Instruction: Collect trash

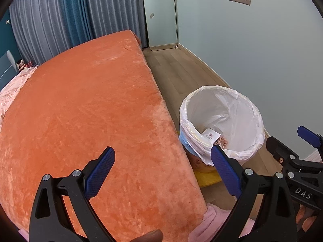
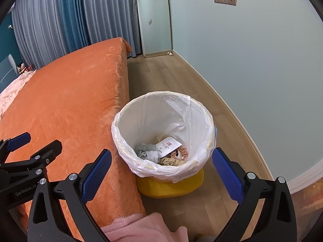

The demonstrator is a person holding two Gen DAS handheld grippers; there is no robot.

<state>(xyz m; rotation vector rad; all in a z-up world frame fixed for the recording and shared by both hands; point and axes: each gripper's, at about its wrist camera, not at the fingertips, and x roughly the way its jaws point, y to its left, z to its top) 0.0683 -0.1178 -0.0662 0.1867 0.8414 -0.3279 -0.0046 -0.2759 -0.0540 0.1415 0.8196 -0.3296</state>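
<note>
My left tongs [image 1: 162, 153] and right tongs [image 2: 161, 155] both gape wide, gripping nothing. The lined bin [image 2: 129, 121] stands at twelve o'clock beside the bed [image 2: 70, 100], trash [image 2: 169, 145] inside.

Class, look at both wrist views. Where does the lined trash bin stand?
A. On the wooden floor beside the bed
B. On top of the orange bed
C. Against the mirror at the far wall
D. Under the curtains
A. The trash bin stands on the wooden floor, right next to the edge of the orange bed.
</note>
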